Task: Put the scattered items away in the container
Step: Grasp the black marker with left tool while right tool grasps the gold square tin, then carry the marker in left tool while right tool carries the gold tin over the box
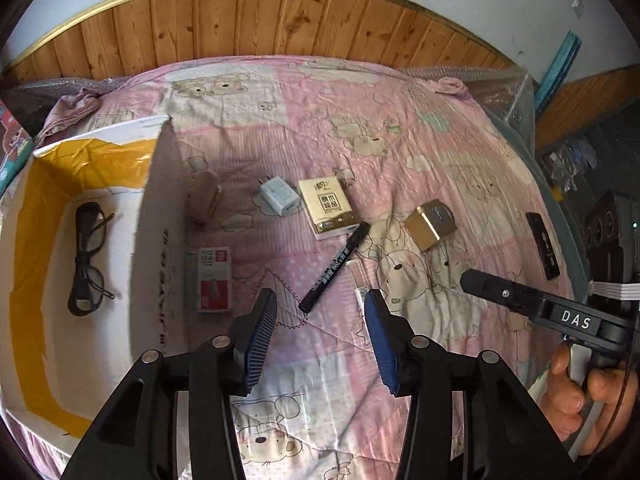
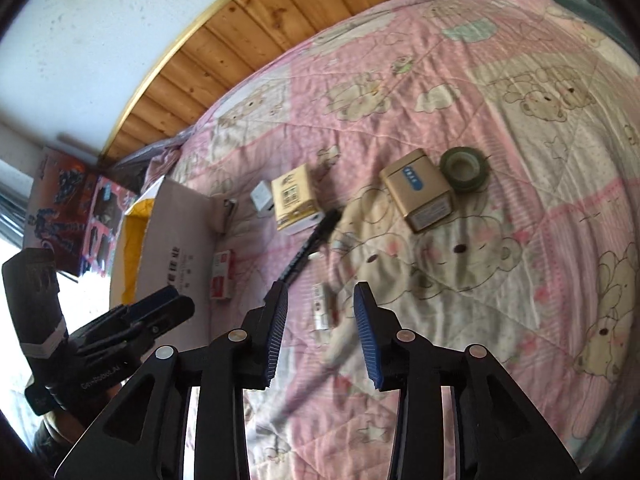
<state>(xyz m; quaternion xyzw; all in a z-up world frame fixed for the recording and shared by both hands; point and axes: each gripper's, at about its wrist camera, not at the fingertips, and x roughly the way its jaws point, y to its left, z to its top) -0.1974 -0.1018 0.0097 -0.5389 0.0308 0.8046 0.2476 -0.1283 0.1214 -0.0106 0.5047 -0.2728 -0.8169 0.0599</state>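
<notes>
- My left tongs point(image 1: 320, 316) hang over the pink quilt point(image 1: 328, 120) with the fingers apart and nothing between them.
- My right tongs point(image 2: 320, 312) hang over the same quilt, fingers apart as well, gripping nothing; a small white thing point(image 2: 322, 306) lies on the cloth below the gap, too blurred to name.
- The box point(image 1: 160, 208) I am filling stands to the left of my left tongs, its flap up, and a pair of black glasses point(image 1: 86, 258) already lies on its floor.
- Just ahead of my left tongs a black marker point(image 1: 335, 266) lies slantwise, its far end touching a yellow tissue pack point(image 1: 328, 208).
- A white charger plug point(image 1: 280, 199) sits just beside that pack on its left, and a beige pouch point(image 1: 205, 196) lies near the box wall.
- A red and white small box point(image 1: 214, 278) lies ahead and left of my left tongs, close to the box.
- A gold tin point(image 2: 418, 194) rests ahead and right of my right tongs, with a roll of green tape point(image 2: 464, 170) touching its far right corner.
- A flat black item point(image 1: 543, 245) lies far right of my left tongs, near the edge of the bed.
- My right hand point(image 1: 580, 396) shows at the right edge of the left camera's view, wrapped around its handle.
</notes>
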